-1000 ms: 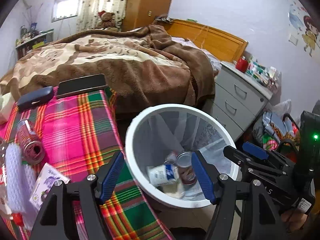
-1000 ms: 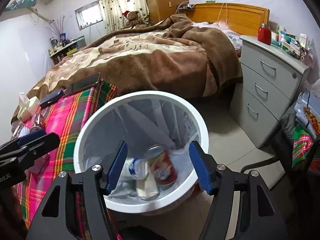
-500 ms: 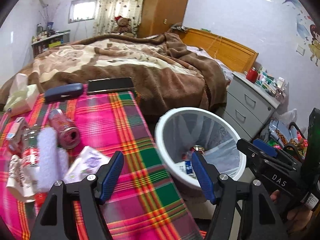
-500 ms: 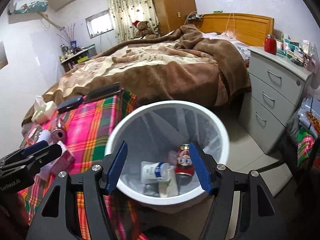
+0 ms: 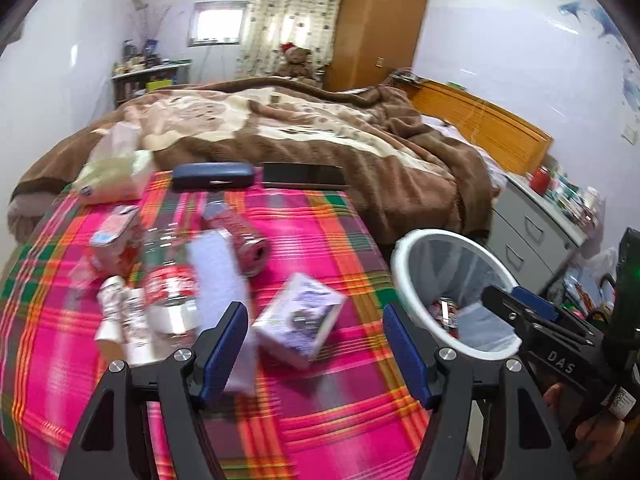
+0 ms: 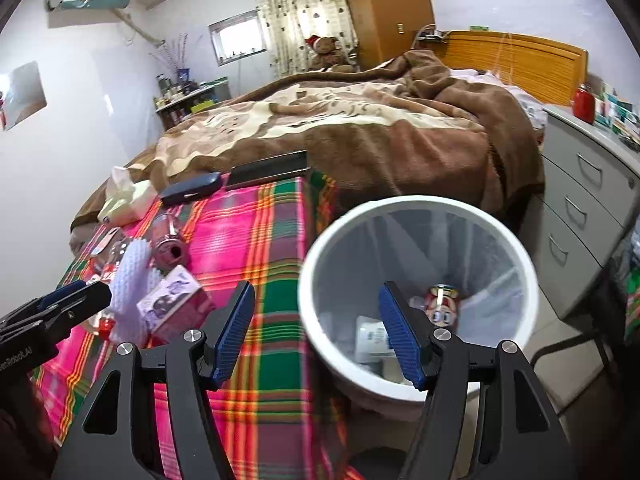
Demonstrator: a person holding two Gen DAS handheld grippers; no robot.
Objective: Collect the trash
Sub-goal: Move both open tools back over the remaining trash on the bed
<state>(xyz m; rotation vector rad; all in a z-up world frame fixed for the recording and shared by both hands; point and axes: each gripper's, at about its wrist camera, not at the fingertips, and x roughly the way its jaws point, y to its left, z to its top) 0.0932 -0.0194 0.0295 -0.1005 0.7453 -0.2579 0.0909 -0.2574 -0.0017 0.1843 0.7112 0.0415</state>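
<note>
A white trash bin (image 6: 516, 248) stands beside the plaid-covered table (image 5: 320, 240); it holds a red can (image 6: 442, 310) and a white container (image 6: 372, 338). The bin also shows in the left wrist view (image 5: 404, 256). My left gripper (image 5: 316, 348) is open and empty above a small purple box (image 5: 298, 326) on the table. Left of the box lie a clear plastic bottle (image 5: 168, 284), a pink can (image 5: 244, 240), white foam netting (image 5: 218, 276) and small cartons (image 5: 114, 232). My right gripper (image 6: 316, 332) is open and empty over the bin's near-left rim.
A dark glasses case (image 5: 212, 176), a black tablet (image 5: 304, 174) and a tissue pack (image 5: 116, 176) lie at the table's far edge. Behind is a bed with a brown blanket (image 5: 320, 128). A grey drawer cabinet (image 6: 588, 208) stands right of the bin.
Both grippers have swung left and pulled back from the bin. The left one now faces the table's trash instead of the bin. Both stay open.
</note>
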